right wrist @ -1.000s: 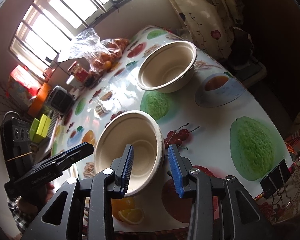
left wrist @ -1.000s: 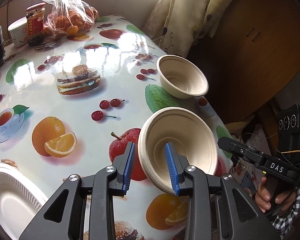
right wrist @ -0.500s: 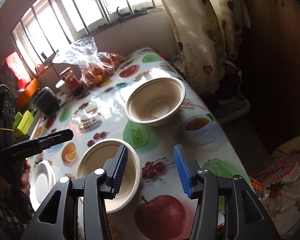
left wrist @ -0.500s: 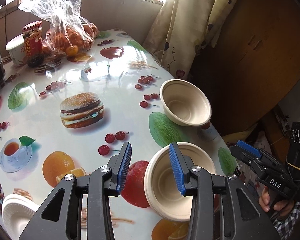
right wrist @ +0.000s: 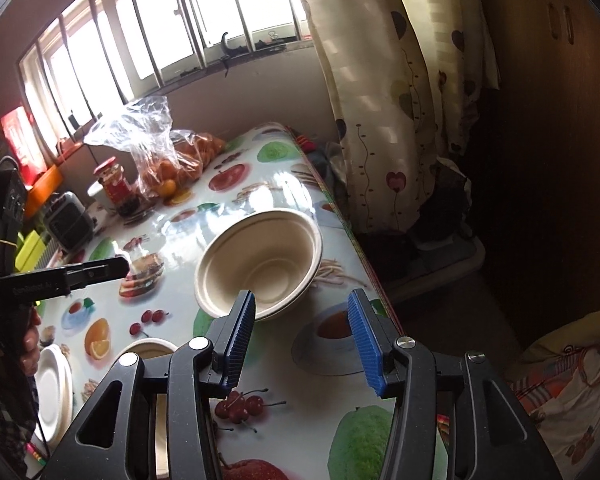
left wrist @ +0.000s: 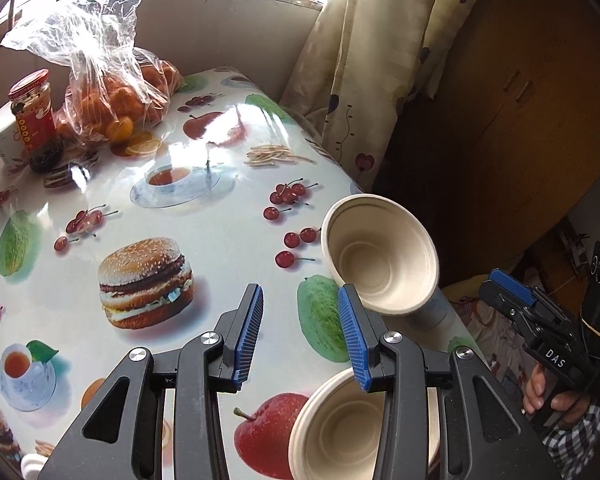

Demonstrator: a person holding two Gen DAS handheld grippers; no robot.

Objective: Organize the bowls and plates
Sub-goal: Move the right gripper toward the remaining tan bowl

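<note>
Both grippers backed up off near beige pulp bowl, jaws just widened, nothing btwn | fruit-print oilcloth table | far beige pulp bowl by table edge, prob next to nest | left gripper part-open, empty | right gripper same, aimed at far bowl

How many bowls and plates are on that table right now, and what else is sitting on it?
Beige bowls: 2 (far one, near one)
White plate or plate stack: 1
Jar with red lid: 1
Clear bag of oranges: 1
White cup: 1
Total: 6
</note>
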